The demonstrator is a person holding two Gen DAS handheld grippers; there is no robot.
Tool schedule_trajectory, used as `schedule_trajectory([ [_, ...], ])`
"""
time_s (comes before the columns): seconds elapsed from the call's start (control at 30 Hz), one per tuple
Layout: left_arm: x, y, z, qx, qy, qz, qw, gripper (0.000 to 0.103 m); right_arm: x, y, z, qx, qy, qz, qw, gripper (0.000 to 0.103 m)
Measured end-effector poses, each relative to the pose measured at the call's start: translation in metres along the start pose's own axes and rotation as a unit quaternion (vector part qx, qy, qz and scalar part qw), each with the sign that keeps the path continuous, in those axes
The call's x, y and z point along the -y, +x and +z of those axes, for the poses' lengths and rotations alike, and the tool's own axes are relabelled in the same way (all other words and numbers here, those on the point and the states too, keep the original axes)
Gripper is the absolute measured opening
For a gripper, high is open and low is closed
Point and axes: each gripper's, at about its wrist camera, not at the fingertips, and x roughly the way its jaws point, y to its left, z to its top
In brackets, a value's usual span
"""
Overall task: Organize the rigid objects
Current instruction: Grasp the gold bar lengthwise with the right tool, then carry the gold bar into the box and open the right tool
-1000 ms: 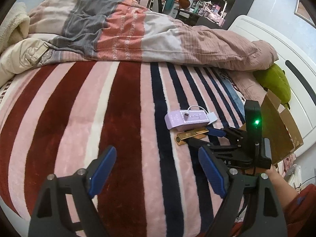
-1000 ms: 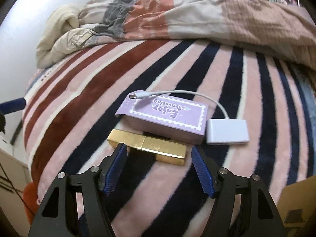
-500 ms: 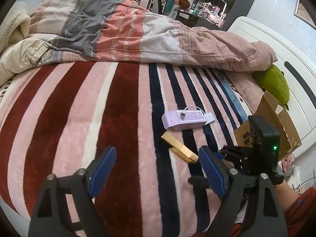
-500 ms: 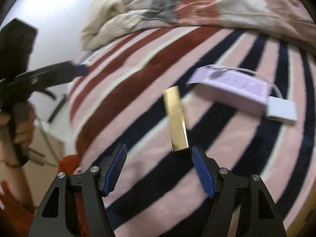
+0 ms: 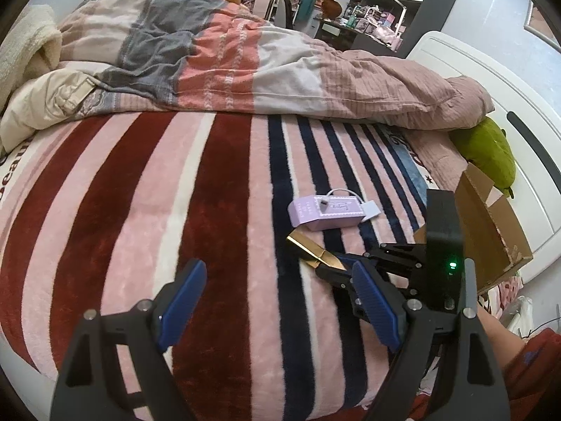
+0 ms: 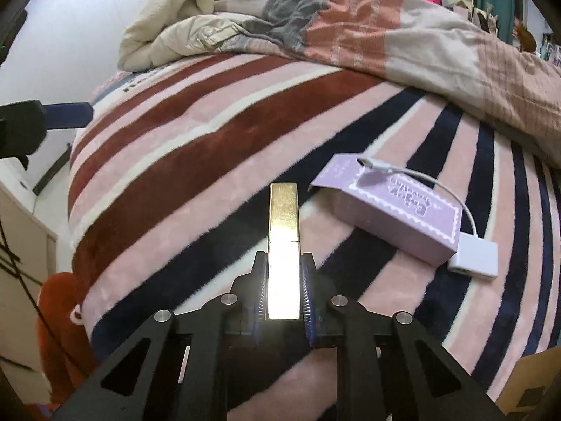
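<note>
Gold bar (image 6: 283, 245) clamped between right tool (image 6: 283, 294) pads, pointing forward.

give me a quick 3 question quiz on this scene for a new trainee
1. True or false: the right hand-held gripper is shut on the gold bar.
2. Multiple choice: the white adapter lies
A. inside the cardboard box
B. against one end of the purple box
C. under the duvet
3. Fill in: the left hand-held gripper is ____ and holds nothing.

Key: 1 true; 2 B; 3 open
</note>
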Motion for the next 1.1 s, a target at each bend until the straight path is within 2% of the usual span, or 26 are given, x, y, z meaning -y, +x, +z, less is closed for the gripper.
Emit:
schedule_trajectory([
  [0.27, 0.032, -0.01, 0.007, 0.014, 0.017, -0.024, 0.9995, 0.083, -0.015, -0.071, 0.002, 0.064, -0.033, 0.016, 0.997, 0.013],
  [0.33, 0.036, -0.014, 0.007, 0.019, 0.016, -0.021, 0.9995, 0.083, -0.015, -0.071, -0.001, 0.05, -0.033, 0.011, 0.998, 0.013],
  [0.53, 0.036, -0.017, -0.003, 0.013, 0.009, -0.003, 0.9999, 0.083, -0.001, -0.03, -0.03, -0.021, 0.006, 0.012, 1.0, 0.014],
  [0.63, 0.033, -0.02, -0.006, 0.014, 0.005, -0.001, 0.9999, 0.083, 0.009, -0.018, -0.035, -0.037, 0.046, 0.027, 0.998, 0.017],
  [0.7, 0.031, -0.023, -0.007, 0.016, 0.001, -0.002, 0.9999, 0.083, 0.012, -0.017, -0.035, -0.03, 0.061, 0.035, 0.997, 0.019],
  [0.8, 0.03, -0.026, -0.008, 0.017, -0.001, -0.002, 0.9999, 0.083, 0.004, -0.019, -0.031, -0.019, 0.047, 0.013, 0.999, 0.014],
  [0.9, 0.031, -0.027, -0.007, 0.018, -0.001, -0.004, 0.9998, 0.083, -0.003, -0.027, -0.026, -0.007, 0.047, -0.005, 0.999, 0.014],
  [1.03, 0.045, -0.029, 0.002, 0.024, 0.011, -0.024, 0.9993, 0.083, -0.009, -0.062, -0.015, 0.038, 0.037, 0.01, 0.999, 0.014],
  [1.1, 0.057, -0.031, 0.011, 0.031, 0.023, -0.046, 0.9982, 0.083, -0.015, -0.088, -0.008, 0.066, 0.026, 0.018, 0.997, 0.014],
])
